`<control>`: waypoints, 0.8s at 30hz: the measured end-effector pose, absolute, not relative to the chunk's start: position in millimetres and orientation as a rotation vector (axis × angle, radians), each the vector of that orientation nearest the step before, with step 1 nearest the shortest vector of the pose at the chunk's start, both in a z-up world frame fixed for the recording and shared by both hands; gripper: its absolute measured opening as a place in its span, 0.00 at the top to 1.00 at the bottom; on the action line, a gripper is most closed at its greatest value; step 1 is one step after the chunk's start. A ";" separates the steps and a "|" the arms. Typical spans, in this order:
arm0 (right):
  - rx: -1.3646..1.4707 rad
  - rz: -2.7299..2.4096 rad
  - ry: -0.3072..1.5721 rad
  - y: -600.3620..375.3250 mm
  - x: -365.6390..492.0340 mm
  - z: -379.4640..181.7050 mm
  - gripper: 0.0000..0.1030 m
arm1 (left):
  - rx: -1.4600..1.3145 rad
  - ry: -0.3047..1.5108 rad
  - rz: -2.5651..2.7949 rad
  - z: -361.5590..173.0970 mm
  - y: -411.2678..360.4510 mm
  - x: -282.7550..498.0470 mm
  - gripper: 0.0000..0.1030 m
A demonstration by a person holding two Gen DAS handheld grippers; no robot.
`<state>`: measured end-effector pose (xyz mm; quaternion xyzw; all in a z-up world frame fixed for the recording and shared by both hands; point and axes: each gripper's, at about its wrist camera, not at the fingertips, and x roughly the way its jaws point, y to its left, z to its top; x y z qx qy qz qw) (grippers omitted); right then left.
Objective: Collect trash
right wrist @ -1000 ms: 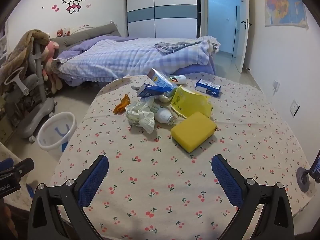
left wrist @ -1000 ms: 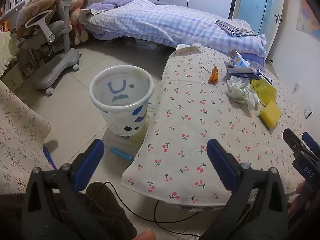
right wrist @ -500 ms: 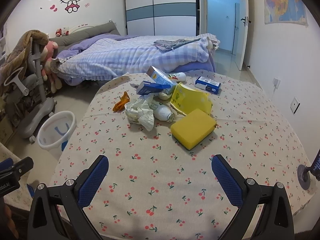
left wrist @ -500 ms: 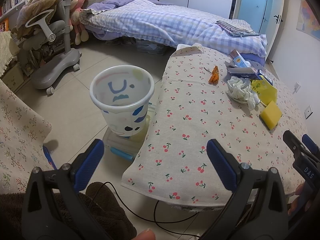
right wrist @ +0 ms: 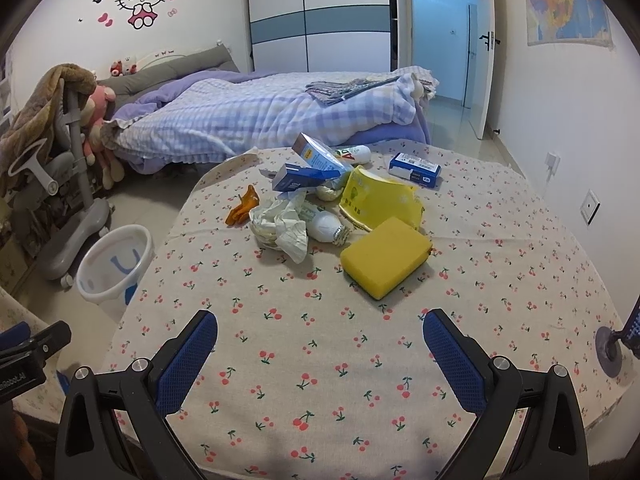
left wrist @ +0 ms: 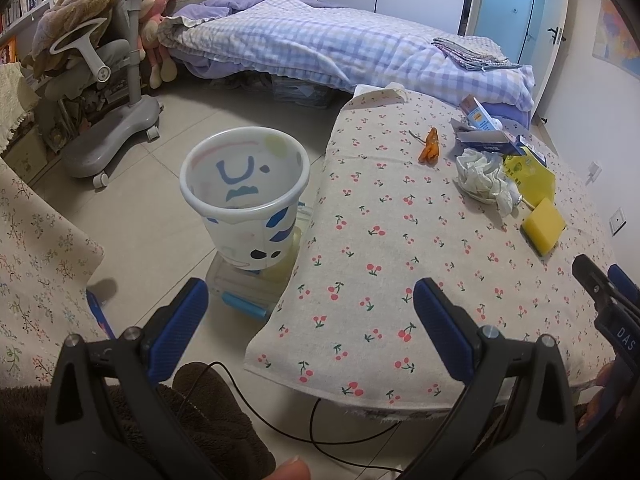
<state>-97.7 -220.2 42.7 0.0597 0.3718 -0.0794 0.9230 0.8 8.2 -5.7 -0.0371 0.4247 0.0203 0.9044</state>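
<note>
Both claws gape wide and empty: right gripper [right wrist: 320, 344], left gripper [left wrist: 310, 308]. The trash heap, crumpled white paper wad [right wrist: 280, 222] included, lies at 12 o'clock; white patterned plastic bin [right wrist: 114, 266] at 10. Reach paper first, pinching its bulk

The room is evenly and softly lit from overhead, and a cooler bluish glow is admitted through the doorway [right wrist: 444, 44]. Only faint shadows are cast, as under the sponge [right wrist: 386, 262]. Straight lines are bowed by strong fisheye distortion, black vignetting is seen at the corners, and focus is kept sharp throughout.
</note>
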 end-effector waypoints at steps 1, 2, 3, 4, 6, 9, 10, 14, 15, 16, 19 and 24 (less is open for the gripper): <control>0.125 -0.163 0.764 -220.6 -97.5 43.2 0.00 | -0.075 0.877 0.042 -6.1 8.2 1.0 0.01; 0.127 -0.163 0.764 -220.8 -97.7 43.5 0.00 | -0.074 0.877 0.042 -6.4 8.2 1.1 0.01; 0.127 -0.164 0.764 -220.7 -98.1 43.6 0.00 | -0.072 0.876 0.042 -6.8 8.4 1.2 0.01; 0.126 -0.164 0.764 -220.7 -97.6 43.6 0.00 | -0.073 0.876 0.042 -6.3 8.5 0.8 0.01; 0.129 -0.162 0.764 -220.8 -98.0 43.9 0.00 | -0.076 0.879 0.041 -3.9 8.0 -0.4 0.01; 0.129 -0.164 0.763 -221.1 -97.7 44.4 0.00 | -0.074 0.880 0.039 -6.2 9.5 -1.7 0.01; 0.131 -0.164 0.762 -221.4 -97.8 45.0 0.00 | -0.073 0.880 0.040 -6.5 9.7 -1.7 0.01; 0.134 -0.164 0.762 -220.9 -98.3 45.4 0.00 | -0.072 0.880 0.040 -6.8 9.9 -1.7 0.01; 0.132 -0.164 0.762 -221.6 -98.0 45.2 0.00 | -0.073 0.880 0.040 -6.7 9.7 -1.6 0.01; 0.132 -0.164 0.763 -221.9 -97.8 45.0 0.00 | -0.073 0.881 0.040 -6.9 10.1 -1.6 0.01; 0.132 -0.161 0.765 -221.7 -97.8 44.9 0.00 | -0.073 0.880 0.040 -6.7 9.3 -1.5 0.01; 0.136 -0.161 0.767 -221.6 -98.5 45.4 0.00 | -0.069 0.879 0.041 -7.5 9.0 -1.1 0.01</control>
